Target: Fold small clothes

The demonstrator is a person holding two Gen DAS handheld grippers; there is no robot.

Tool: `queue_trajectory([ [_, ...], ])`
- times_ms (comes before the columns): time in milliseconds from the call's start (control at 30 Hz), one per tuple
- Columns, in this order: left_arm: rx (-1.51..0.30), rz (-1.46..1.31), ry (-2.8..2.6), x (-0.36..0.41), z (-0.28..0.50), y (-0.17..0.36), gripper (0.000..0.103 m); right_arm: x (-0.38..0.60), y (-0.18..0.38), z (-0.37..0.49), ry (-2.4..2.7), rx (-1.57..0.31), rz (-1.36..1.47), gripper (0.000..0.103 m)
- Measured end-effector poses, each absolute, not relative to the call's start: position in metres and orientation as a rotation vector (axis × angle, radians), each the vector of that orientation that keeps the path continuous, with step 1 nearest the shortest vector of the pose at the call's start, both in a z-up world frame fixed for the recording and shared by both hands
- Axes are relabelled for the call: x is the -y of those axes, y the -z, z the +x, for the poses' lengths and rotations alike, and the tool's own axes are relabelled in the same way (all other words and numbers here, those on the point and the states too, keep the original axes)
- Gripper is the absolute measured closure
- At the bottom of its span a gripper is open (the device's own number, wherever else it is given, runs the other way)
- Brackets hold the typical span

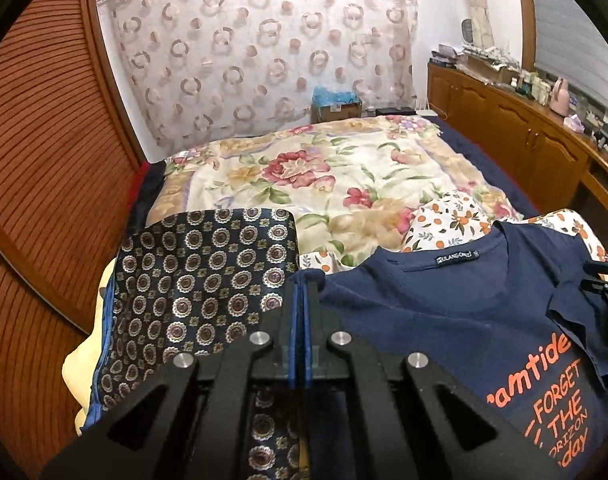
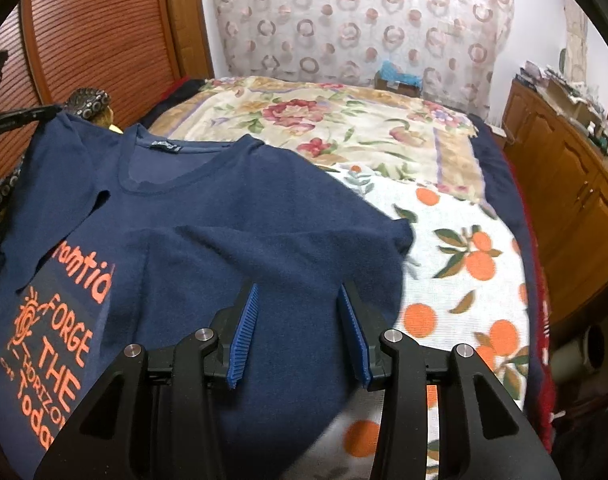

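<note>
Navy T-shirt (image 2: 232, 208) beneath spread right gripper (image 2: 298, 332), sleeve folded inward.

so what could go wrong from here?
1. Left gripper is shut on the navy T-shirt edge while the right gripper hovers open; a one-sided pull could skew the fold.
2. The patterned cloth lies right beside the left fingers and could get dragged along.

Floral bedspread (image 1: 304, 176), orange-print sheet (image 2: 464, 280), patterned curtain (image 1: 264, 48), wooden cabinets (image 1: 516, 136)
</note>
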State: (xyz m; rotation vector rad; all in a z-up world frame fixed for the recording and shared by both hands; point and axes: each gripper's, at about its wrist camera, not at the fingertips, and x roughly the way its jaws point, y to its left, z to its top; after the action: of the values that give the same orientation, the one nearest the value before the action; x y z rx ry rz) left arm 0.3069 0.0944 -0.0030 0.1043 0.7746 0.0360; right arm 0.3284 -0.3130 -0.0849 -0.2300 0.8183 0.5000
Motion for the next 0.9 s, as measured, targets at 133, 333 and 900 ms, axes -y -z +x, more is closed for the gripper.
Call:
queue_trajectory([
  [133,-0.766,0.098,-0.012,-0.093,0.298,0.004,0.103,0.321,0.075,0.334,-0.466,-0.805,-0.221,0.061],
  [333,-0.747,0.099,0.023,-0.084,0.284,0.005,0.103,0.333,0.075,0.347,-0.430,-0.826,-0.180,0.061],
  [900,-0.717,0.051,0.102,-0.067,0.245,0.011,0.103,0.313,0.088,0.360,-0.475,-0.837,-0.200,0.098],
])
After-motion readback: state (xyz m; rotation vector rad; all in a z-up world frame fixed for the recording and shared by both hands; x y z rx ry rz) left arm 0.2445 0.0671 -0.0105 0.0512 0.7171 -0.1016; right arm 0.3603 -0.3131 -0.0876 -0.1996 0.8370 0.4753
